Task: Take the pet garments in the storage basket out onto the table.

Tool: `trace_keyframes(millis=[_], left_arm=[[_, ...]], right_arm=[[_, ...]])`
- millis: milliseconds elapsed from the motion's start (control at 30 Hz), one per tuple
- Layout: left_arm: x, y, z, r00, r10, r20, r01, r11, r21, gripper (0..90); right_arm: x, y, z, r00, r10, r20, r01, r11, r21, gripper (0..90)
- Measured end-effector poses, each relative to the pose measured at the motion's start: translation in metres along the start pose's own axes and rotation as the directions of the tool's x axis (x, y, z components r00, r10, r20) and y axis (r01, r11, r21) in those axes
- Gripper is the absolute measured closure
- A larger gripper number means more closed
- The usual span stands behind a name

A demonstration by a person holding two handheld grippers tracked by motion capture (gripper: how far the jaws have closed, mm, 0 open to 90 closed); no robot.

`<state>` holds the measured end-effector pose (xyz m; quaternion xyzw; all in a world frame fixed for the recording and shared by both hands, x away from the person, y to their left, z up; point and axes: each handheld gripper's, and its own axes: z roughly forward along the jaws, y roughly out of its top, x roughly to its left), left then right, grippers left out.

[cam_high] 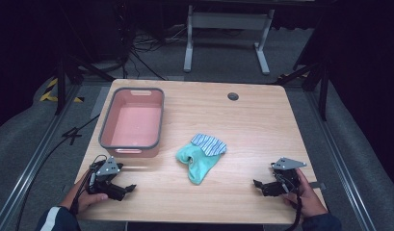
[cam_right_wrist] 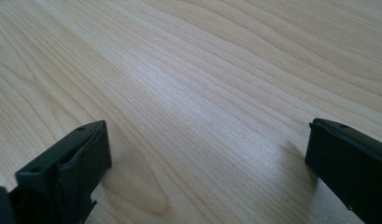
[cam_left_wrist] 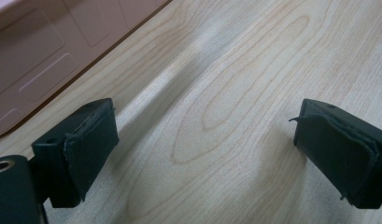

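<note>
No brand, label or readable writing shows on anything in these pictures. The left gripper (cam_high: 123,188) sits low at the near left corner of the wooden table (cam_high: 262,120), held in the person's left hand (cam_high: 86,197), and its jaws stand wide apart with nothing between them; in the left gripper view only bare wood grain lies between the two black pads (cam_left_wrist: 93,140). Just beyond and slightly to the left of that gripper stands the pink plastic tub (cam_high: 132,124) with its grey rim, its near wall close to the jaws but apart from them; the same pink wall (cam_left_wrist: 48,51) fills the upper left corner of the left gripper view. The right gripper (cam_high: 265,186) rests near the table's near right edge in the right hand (cam_high: 308,199), likewise released and holding nothing, with plain tabletop between its jaws in the right gripper view (cam_right_wrist: 202,102). The pair of socks (cam_high: 203,154), one mint green and one blue-and-white striped on top of it, lies between the two grippers and a little beyond them, well apart from each. Bare wood runs from each set of jaws to the socks. The table's front edge runs just behind both hands, and a small dark grommet (cam_high: 233,96) sits at the far side.
</note>
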<state>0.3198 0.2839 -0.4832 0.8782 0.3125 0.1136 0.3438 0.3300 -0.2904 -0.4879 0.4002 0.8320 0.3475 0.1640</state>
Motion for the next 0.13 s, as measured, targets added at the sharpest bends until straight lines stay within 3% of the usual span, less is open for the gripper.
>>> trace_keyframes(millis=[133], left_arm=[[0.0003,0.0002,-0.0001,1.0000,0.004,-0.002,-0.004,1.0000,0.002,5.9]], right_arm=[[0.0000,0.0000,0.0000,1.0000,0.000,0.000,0.000,1.000,0.000,0.5]])
